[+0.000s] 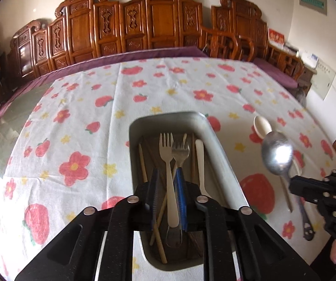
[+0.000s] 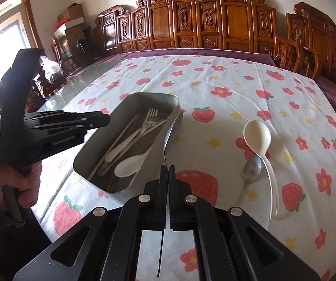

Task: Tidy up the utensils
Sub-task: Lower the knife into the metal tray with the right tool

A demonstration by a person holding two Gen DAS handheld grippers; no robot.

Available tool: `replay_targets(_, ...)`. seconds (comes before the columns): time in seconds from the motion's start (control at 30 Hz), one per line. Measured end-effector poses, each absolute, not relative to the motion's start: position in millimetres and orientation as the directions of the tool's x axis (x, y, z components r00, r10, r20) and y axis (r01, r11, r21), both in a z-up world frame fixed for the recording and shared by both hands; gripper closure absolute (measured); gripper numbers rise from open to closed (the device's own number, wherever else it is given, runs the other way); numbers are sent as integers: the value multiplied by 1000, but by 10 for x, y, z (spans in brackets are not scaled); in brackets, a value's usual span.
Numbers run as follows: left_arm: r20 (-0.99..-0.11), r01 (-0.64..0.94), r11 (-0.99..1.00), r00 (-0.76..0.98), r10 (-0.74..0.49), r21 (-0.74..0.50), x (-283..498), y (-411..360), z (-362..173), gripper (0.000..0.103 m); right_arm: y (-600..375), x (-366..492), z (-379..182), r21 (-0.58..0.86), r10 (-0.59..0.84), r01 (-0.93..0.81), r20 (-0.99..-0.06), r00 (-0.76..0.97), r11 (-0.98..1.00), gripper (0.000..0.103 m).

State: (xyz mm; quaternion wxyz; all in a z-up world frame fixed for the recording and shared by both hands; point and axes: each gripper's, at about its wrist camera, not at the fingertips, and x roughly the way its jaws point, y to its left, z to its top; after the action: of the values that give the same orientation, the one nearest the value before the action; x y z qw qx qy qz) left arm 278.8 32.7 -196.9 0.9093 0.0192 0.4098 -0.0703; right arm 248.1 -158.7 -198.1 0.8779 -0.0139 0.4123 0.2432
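Step in hand: loading the metal tray (image 2: 130, 103).

Right tongs (image 2: 168, 171) clamped on the steel spoon (image 2: 171, 135), its bowl ahead beside the tray rim.

Left tongs (image 1: 166, 187) slightly parted, empty, over the forks (image 1: 170, 154) in the tray.

Next: carry the spoon left over the tray, release. Cream spoon (image 2: 259, 135) and another metal spoon (image 2: 251, 166) lie on the bench (image 2: 226, 75) to the right.

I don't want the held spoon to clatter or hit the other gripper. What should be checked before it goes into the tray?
1. Grip: right gripper is shut on the metal spoon by its handle. Ok.
2. Path: left gripper hangs over the tray, jaws open and holding nothing. Not ok, move it aside first.
3. Room in the tray: the forks lie lengthwise and there looks to be space beside them. Ok.
4. Tray sits flat on the cloth. Ok.
5. Table cleared: cream spoon and second metal spoon are still out. Not ok.
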Motion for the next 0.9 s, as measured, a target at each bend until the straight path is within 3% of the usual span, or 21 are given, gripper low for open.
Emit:
replay_targets(0.1, -728, 131, 991, 677, -109, -26, 2753, 438, -1879, 88, -1488, 2532, -1923, 172, 421, -450, -728, 541, 876, 100)
replay_targets(0.23, -706, 109, 994, 702, -97, -27, 2724, 598, -1794, 78, -1308, 2632, -1844, 167, 434, -473, -721, 540, 865, 100)
replay_targets(0.53, -692, 64, 997, 718, -81, -51, 2745, 929, -1760, 72, -888, 2906, -1827, 166, 447, -498, -726, 523, 851, 100)
replay_targets(0.67, -691, 42, 996, 718, -81, -73, 2756, 1056, -1760, 59, -738, 3014, -1871, 162, 446, -504, -734, 513, 848, 100)
replay_targets(0.9, -685, 1, 998, 727, -47, -67, 2774, 1192, -1740, 47, -480, 3223, -2024, 127, 414, -508, -759, 503, 852, 100)
